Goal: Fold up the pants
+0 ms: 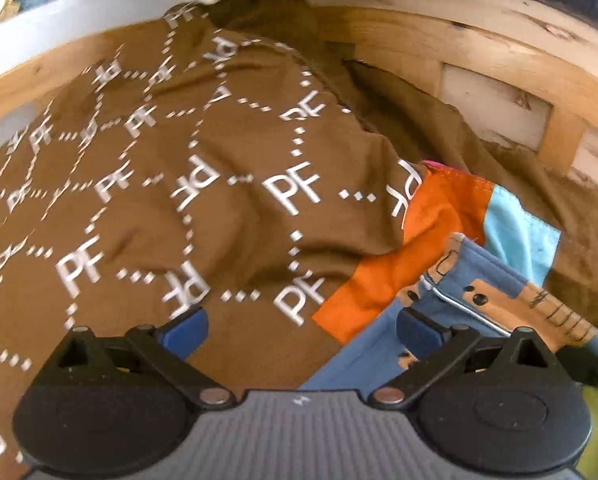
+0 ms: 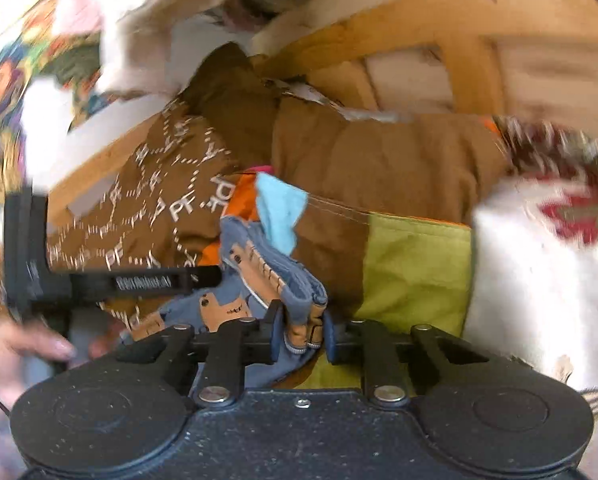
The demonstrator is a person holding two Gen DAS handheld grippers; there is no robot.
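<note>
Your right gripper pinches the bunched edge of the small blue pants, lying on the brown blanket. Left gripper is wide open, empty. Cloth is light and limp; take the waistband.

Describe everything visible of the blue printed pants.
The blue pants are small, soft blue fabric printed with tan shapes bearing dark marks. They lie bunched on the brown PF-patterned cloth, beside orange and light-blue patches. The right gripper is shut on a folded edge; the left gripper is open over them.
</note>
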